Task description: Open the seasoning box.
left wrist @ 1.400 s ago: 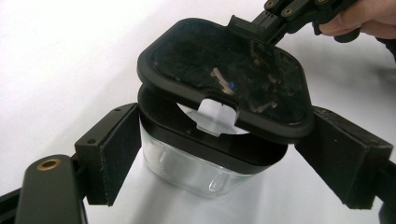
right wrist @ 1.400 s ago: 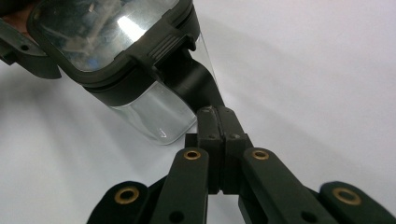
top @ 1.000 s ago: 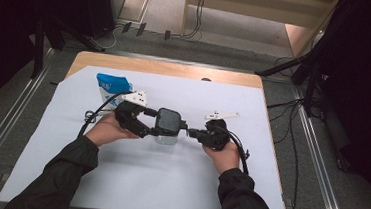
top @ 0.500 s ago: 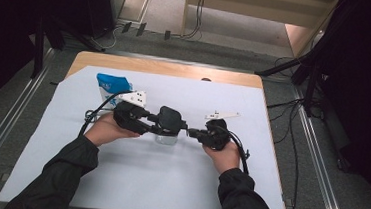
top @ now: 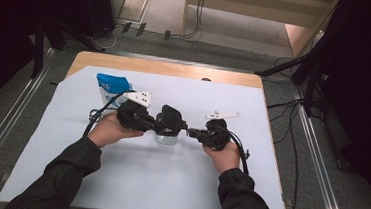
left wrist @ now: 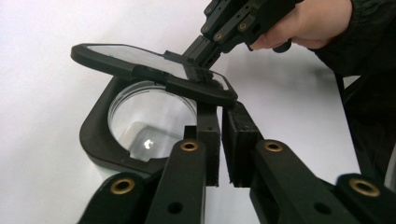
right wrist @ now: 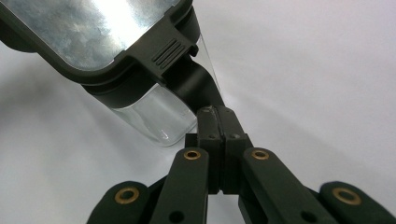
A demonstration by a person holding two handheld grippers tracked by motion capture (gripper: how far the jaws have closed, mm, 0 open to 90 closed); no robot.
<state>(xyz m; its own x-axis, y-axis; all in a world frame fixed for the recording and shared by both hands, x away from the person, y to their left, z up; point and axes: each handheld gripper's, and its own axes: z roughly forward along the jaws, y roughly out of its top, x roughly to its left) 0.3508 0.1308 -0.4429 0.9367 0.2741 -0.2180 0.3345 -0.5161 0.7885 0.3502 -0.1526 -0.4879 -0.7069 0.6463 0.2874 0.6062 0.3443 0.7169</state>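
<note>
Now lid (left wrist: 154, 70) half up on the jar (top: 167, 137) mid-table: right gripper (top: 191, 132) pinches lid tab, left gripper (left wrist: 219, 135) has just closed, pinching jar collar (left wrist: 100, 144); lid not yet fully open.

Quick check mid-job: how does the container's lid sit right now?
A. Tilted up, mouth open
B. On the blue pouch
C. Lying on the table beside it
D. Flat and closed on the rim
A: the lid slants above the container's open round mouth.
</note>
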